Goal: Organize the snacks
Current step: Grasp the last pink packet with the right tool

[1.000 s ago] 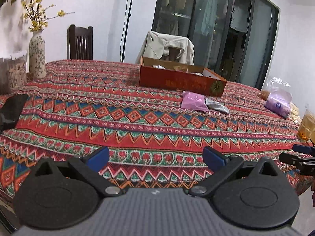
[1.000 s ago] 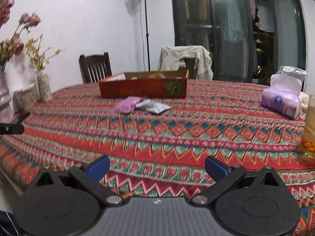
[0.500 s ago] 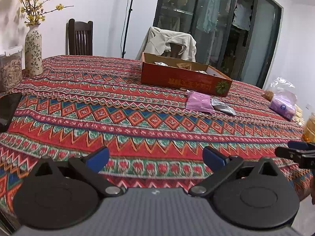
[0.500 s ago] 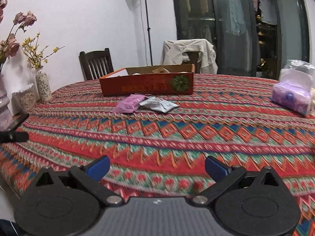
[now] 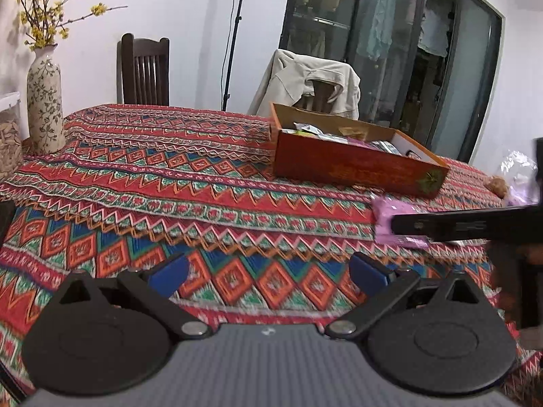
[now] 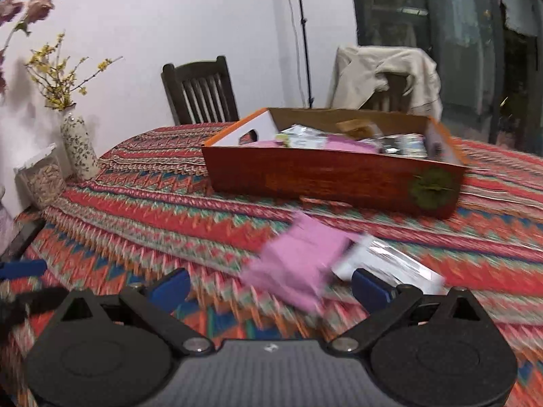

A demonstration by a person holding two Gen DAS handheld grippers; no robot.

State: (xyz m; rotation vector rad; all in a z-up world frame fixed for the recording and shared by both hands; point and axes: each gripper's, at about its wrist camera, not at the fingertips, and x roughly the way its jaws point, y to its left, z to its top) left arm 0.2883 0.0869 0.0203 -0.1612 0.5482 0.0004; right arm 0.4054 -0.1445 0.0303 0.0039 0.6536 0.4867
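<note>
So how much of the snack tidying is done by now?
Several packets already lie in the box. Nothing is held: the right gripper is open, nearing the pink packet and silver packet on the tablecloth. Those two remain. The left gripper is open too.

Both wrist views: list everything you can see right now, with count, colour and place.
Box: one, red-orange cardboard, open, far side of the table, snack packets inside.
Pink packet: one, on the cloth in front of the box.
Silver packet: one, beside the pink packet on its right.
Tablecloth: one, red patterned, covers the table.
Vase: one, white floral, yellow flowers, table's left edge.
Clear jar: one, next to the vase.
Chairs: two, dark wood and one draped with a beige jacket, behind the table.
Lamp stand: one, black, by the wall.
Left gripper: open, empty.
Right gripper: open, near the pink packet.
</note>
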